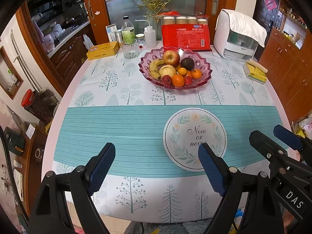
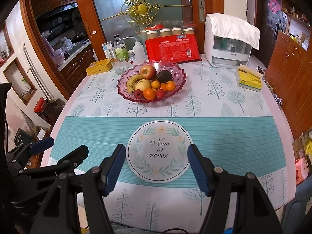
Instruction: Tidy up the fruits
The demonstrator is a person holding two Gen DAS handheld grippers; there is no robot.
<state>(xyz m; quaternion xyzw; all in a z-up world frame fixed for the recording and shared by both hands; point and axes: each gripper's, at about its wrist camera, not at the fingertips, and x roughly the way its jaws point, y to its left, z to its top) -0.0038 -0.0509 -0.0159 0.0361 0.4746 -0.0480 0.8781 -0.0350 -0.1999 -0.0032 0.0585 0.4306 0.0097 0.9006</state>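
A pink glass fruit bowl (image 1: 202,58) stands at the far middle of the table; it also shows in the right wrist view (image 2: 178,72). It holds a red apple (image 1: 171,57), a banana (image 1: 154,68), a dark avocado (image 1: 187,63), a pale pear (image 1: 167,70), several oranges (image 1: 178,80) and small red fruits (image 1: 167,80). My left gripper (image 1: 156,161) is open and empty over the near table edge. My right gripper (image 2: 156,161) is open and empty, to the right of the left one, which shows in its view (image 2: 58,146).
The table (image 1: 136,128) has a tree-print cloth with a teal band and a round "Now or never" print (image 2: 159,150). Behind the bowl stand a glass (image 1: 130,48), bottles (image 1: 128,30), a yellow tin (image 1: 102,50), a red package (image 1: 186,36) and a white appliance (image 1: 237,37). A yellow box (image 1: 255,71) lies far right.
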